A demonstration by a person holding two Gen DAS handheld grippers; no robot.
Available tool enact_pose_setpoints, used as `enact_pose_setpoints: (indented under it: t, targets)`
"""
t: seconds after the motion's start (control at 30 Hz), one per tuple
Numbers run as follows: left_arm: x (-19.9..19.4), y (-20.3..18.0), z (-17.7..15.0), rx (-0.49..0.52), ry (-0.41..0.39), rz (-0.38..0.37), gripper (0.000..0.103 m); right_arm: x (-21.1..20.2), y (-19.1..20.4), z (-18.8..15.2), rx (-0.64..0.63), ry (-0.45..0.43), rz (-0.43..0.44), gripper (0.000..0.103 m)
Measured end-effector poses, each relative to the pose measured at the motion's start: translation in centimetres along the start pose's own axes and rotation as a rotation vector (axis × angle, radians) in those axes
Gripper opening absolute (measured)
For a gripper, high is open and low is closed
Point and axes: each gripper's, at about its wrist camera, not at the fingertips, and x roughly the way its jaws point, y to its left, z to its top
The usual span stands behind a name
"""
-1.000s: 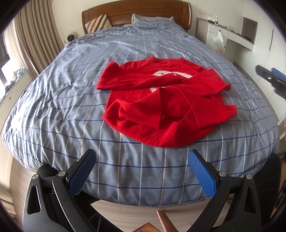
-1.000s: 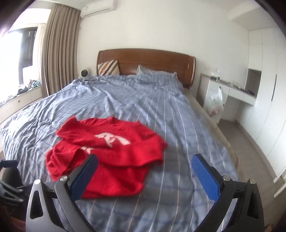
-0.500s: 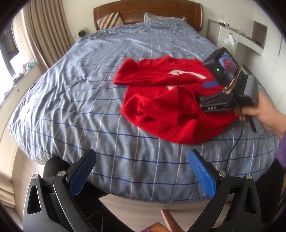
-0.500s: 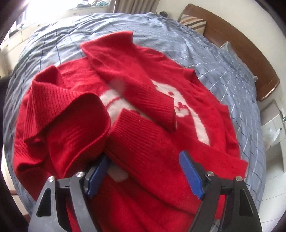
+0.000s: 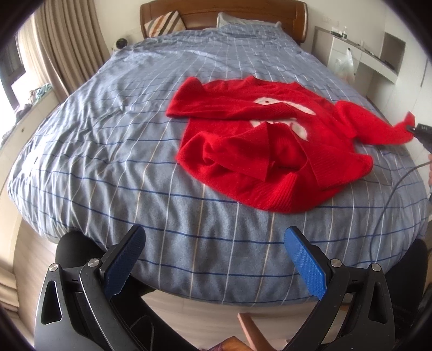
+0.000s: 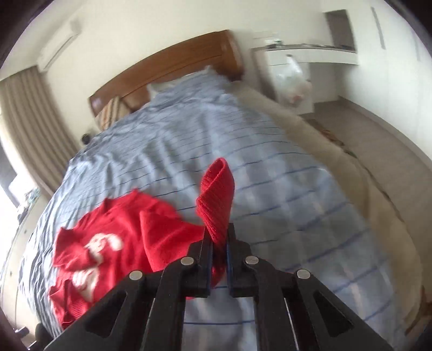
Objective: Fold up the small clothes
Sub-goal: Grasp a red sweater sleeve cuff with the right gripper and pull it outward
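Bed [image 5: 113, 151]: a wide checked blue cover is spread over it, headboard [image 5: 224, 10] at the far end, desk [image 5: 378, 62] and white bag [image 6: 293, 81] off its right side, curtain [image 5: 54, 46] off its left; much bare cover is seen left of the garment and beyond it, less on the right, where the edge drops to the floor. Sweater [image 5: 259, 151]: red knit with a white motif, laid crumpled on the near right part of the cover, hem bunched and turned over toward the near edge, one sleeve crossed over the chest, the other drawn out to the right. Step judged in hand: the garment is being spread flat before any fold is made. Sleeve [image 6: 217, 197]: its ribbed cuff end is pinched and lifted clear of the cover, the rest trailing back to the body. Right gripper [image 6: 219, 243]: jaws are closed on the cuff, held near the right edge of the bed. Left gripper [image 5: 213, 259]: jaws are spread wide, nothing held, poised over the near edge, well apart from the hem. Next move, as judged: the sleeve is to be laid out straight within the right edge so it is not dropped over the side, and the bunched hem is to be taken by the free gripper and pulled flat toward the near edge.
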Motion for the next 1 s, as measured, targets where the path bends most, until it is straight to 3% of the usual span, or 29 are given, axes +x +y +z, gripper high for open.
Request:
enact_pose_setpoints:
  t: [0.13,0.3,0.4,0.47,0.57,0.6,0.63,0.67,0.7,0.87,1.0]
  targets:
    - [-0.3,-1.6,-0.1,0.046,-0.007,-0.013,0.103,0.2,-6.5,-1.5,0.124,0.026,-0.088,0.007]
    - [-0.7,-2.2,-0.1,0.075,-0.014,-0.010,0.103,1.2,-10.8,-3.5,0.262,0.091,-0.058,0.008]
    - [-0.6,-1.8,-0.1,0.066,-0.010,-0.001,0.103,1.2,-12.0,-3.8,0.344,0.083,0.017,0.021]
    - [-0.4,-1.6,-0.1,0.057,-0.011,0.000,0.103,1.1,-11.8,-3.5,0.361,0.055,0.051,0.045]
    - [0.0,-1.6,-0.1,0.054,0.002,-0.001,0.103,1.4,-12.2,-3.0,0.406,0.058,0.070,0.050]
    - [0.2,-1.7,0.0,0.055,0.008,-0.004,0.103,1.5,-12.3,-2.9,0.422,0.065,0.071,0.050]
    - [0.2,-1.7,-0.1,0.056,0.008,-0.006,0.103,1.7,-12.4,-2.9,0.424,0.070,0.061,0.042]
    - [0.1,-1.7,-0.1,0.057,0.003,-0.005,0.103,1.8,-12.4,-2.8,0.408,0.081,0.037,0.018]
    - [0.1,-1.6,-0.1,0.058,-0.004,0.000,0.103,1.8,-12.4,-2.9,0.393,0.087,0.001,0.006]
    - [1.0,-0.3,0.3,0.064,-0.023,0.050,0.103,1.7,-13.5,-3.7,0.360,0.087,-0.098,0.003]
    - [1.9,1.0,2.0,0.101,-0.054,0.094,0.103,2.1,-13.6,-4.3,0.320,0.098,-0.129,0.003]
